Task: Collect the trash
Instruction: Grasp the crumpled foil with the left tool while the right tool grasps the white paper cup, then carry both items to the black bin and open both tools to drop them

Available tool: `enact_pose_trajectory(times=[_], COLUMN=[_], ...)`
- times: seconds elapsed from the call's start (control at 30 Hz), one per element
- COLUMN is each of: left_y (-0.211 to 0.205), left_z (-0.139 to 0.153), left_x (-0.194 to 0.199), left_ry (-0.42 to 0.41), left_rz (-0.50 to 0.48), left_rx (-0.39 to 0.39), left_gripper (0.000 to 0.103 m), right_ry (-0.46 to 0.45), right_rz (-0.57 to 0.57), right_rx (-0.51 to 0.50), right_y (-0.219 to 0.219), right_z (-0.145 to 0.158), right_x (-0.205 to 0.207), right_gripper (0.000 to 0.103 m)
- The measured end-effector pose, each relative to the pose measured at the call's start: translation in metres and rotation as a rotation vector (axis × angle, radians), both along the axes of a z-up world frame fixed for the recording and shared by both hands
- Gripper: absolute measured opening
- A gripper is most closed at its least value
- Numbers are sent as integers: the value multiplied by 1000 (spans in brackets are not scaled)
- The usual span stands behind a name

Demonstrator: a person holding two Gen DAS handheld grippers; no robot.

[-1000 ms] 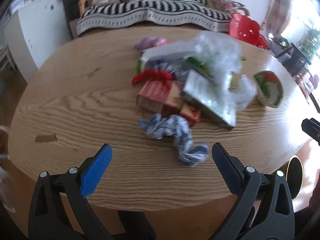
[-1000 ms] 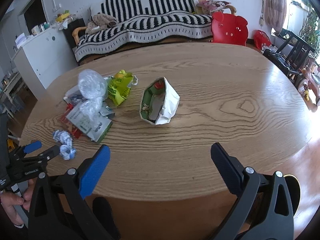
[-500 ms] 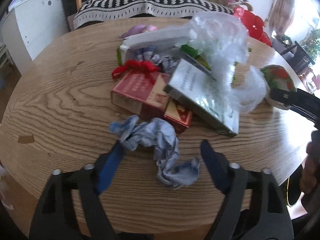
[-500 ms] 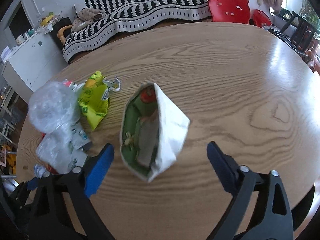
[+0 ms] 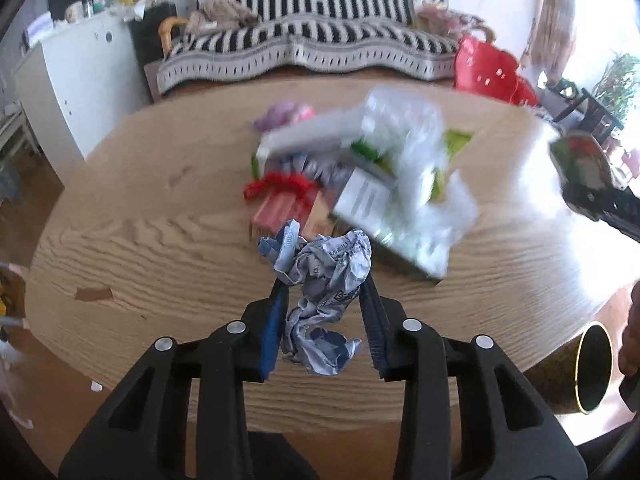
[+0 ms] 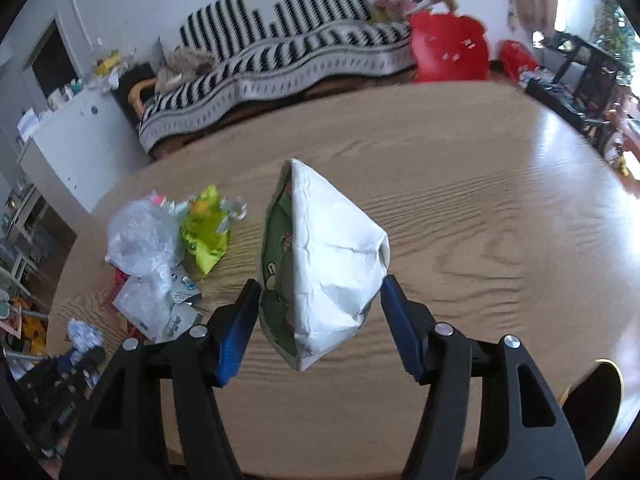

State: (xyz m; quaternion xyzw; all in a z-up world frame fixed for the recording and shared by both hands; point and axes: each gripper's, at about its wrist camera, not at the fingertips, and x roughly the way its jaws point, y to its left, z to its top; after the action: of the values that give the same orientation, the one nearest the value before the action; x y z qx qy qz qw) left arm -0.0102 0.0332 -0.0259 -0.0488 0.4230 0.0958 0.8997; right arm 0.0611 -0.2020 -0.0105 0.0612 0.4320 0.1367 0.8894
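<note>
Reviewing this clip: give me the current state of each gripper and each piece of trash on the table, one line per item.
left gripper: jaws have just been closing, pinched on the crumpled paper.
crumpled paper: balled up, gripped between the pads.
right gripper: jaws have just been closing, both pads touching the white bag.
white bag: creased, mouth open toward the left.
clear plastic bag: crumpled on the pile.
yellow-green wrapper: lying flat, untouched.
red box: lying under other trash.
</note>
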Motion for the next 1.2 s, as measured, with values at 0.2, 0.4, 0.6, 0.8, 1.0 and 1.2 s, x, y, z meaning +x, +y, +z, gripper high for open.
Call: enact_pose_trajectory(times=[0.2,0.4,0.6,0.8,1.0,1.2], left_y=[-92,-260,-409,-495,-518,-541], left_z=[33,46,11,-56,-111,-121], left_x=[12,11,-7,-14,15,16], left_ry=[-74,-98,21,161,311,339], left_rz=[-238,-659,-987,-1124,-1113,-1117], left_rx=[-39,-130,-244,-263,-287,-289], left_gripper=[35,35,35,35,36,36], right_ry=[-81,-84,31,189,377,412], right_rz=[-144,-426,-680,-783,-797,-813], right_rx=[-33,-127,-90,-53,52,57], right_y=[-104,-243,-354,-414,-441,-444], right_z=[35,41,11,-34,-86,-92], right_x=[-52,-130,-186,-201,-198,-194], right_gripper=[61,62,62,62,62,62])
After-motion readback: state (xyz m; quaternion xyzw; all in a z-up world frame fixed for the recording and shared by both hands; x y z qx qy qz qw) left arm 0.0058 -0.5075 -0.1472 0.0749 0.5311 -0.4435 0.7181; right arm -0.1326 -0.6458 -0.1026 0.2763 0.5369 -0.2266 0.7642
